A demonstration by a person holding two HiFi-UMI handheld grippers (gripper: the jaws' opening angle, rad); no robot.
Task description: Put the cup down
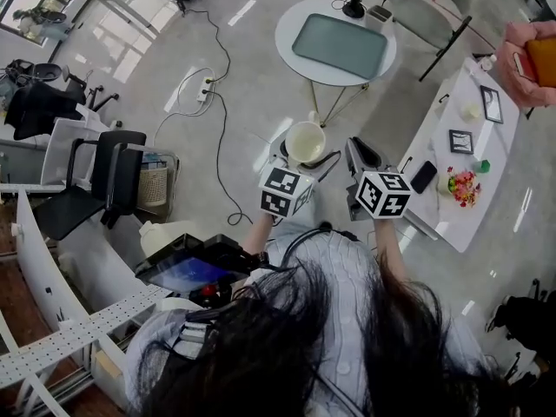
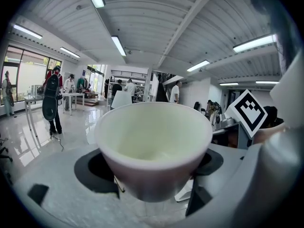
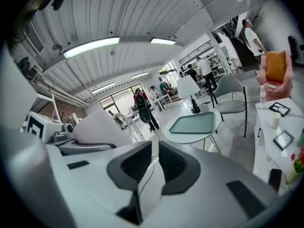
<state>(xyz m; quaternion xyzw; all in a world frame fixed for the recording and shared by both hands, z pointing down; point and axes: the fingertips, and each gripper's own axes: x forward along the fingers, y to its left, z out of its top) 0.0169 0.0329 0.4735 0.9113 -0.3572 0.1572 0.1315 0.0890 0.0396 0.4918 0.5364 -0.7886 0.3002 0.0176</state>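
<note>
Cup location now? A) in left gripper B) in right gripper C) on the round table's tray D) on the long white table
A: the cup sits between the left gripper's jaws, held in the air; the right gripper is empty.

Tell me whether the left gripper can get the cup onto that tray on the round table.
Probably yes: the left gripper holds the cup in front of the round table, the tray looks bare, and nothing stands between.

Grey tray (image 1: 340, 45) centred on round bench (image 1: 288, 26). Long bench (image 1: 439, 129): black phone (image 1: 424, 176) at its long edge, sweets bowl (image 1: 463, 187) just beside.
</note>
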